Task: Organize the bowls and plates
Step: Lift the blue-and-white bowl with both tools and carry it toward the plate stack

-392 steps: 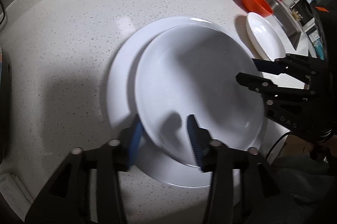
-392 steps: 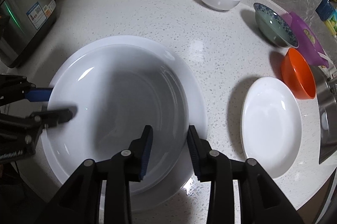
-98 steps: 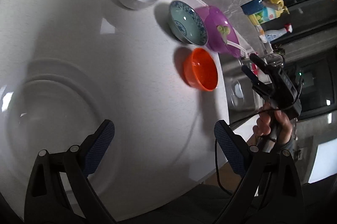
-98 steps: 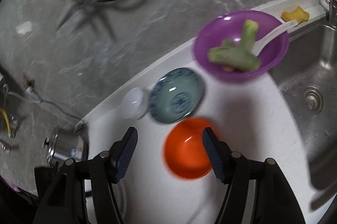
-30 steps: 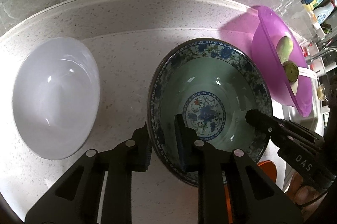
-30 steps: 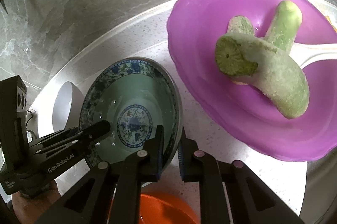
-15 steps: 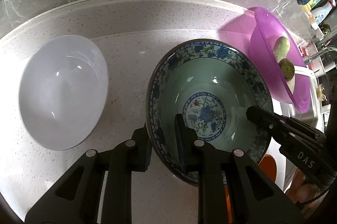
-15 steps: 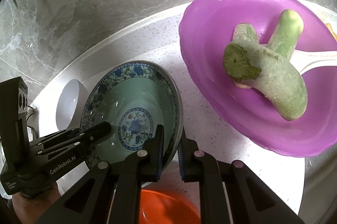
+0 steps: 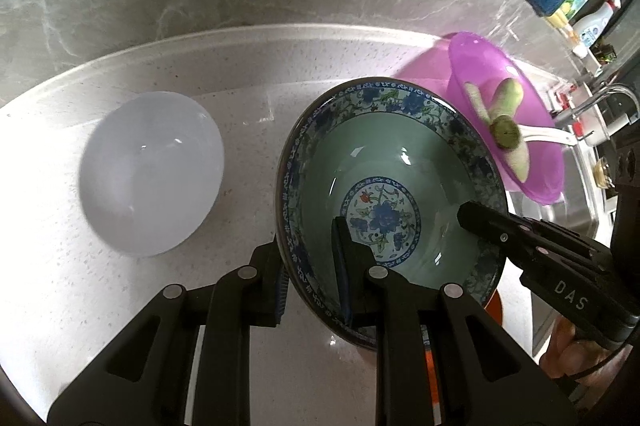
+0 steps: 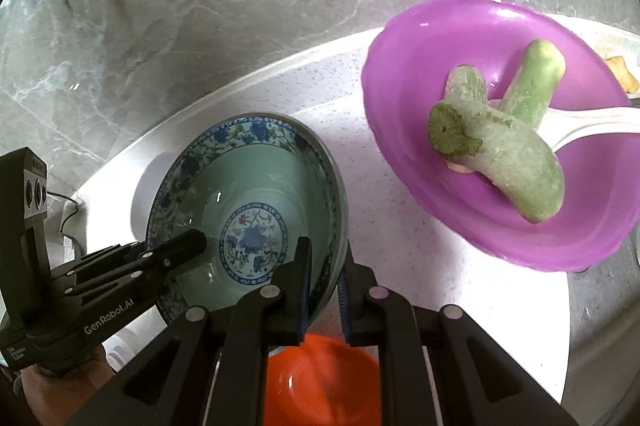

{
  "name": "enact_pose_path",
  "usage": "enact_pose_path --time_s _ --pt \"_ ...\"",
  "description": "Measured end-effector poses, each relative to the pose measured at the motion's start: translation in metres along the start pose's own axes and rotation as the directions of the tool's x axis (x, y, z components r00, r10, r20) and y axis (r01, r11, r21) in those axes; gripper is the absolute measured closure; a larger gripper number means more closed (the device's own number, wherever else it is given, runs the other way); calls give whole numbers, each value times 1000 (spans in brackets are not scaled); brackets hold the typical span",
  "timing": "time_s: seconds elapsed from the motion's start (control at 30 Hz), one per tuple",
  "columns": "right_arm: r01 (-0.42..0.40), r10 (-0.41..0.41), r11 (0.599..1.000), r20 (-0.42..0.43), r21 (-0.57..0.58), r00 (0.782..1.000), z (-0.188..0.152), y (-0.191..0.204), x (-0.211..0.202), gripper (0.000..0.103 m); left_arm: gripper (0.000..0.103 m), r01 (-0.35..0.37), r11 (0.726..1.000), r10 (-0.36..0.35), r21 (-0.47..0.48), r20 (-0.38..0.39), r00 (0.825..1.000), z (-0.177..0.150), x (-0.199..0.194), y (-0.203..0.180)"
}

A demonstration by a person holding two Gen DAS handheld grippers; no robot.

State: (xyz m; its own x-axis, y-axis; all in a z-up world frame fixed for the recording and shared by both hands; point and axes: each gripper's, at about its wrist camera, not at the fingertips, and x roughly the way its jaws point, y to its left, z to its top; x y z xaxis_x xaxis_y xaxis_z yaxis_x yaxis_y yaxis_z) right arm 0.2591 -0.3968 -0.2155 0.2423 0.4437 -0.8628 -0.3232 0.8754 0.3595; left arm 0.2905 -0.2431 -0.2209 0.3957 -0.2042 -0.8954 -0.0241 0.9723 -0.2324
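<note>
Since a second ago, both grippers have risen, carrying the round green ceramic bowl with the blue floral rim (image 9: 394, 186) clear of the speckled white counter (image 9: 248, 106). Left hand-held gripper (image 9: 310, 268) is clamped on the bowl's near-left rim, one finger inside, one outside. Right hand-held gripper (image 10: 323, 280) is clamped likewise on the opposite rim. The bowl hangs between them, tilted, above the round orange plastic bowl (image 10: 320, 382) lying just below the right gripper. A plain white bowl (image 9: 150, 174) sits on the counter to the left gripper's left; a purple plastic bowl holding green vegetable pieces (image 10: 500, 130) lies beyond to the right. Step in hand: lifting the green bowl for stacking. Judged next move: carry it level to its chosen stack, lower squarely, then release both grips together.
</note>
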Motion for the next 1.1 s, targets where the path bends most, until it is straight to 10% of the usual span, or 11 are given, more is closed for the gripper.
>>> enact_pose_path --time_s 0.5,1.1 --pt "-49 50 996 18 -73 999 -54 17 -69 89 85 42 999 -42 15 37 998 -84 -77 -18" --pt "-46 38 996 -97 -81 995 -163 10 -88 89 85 97 994 -93 47 -83 992 -228 -81 -33"
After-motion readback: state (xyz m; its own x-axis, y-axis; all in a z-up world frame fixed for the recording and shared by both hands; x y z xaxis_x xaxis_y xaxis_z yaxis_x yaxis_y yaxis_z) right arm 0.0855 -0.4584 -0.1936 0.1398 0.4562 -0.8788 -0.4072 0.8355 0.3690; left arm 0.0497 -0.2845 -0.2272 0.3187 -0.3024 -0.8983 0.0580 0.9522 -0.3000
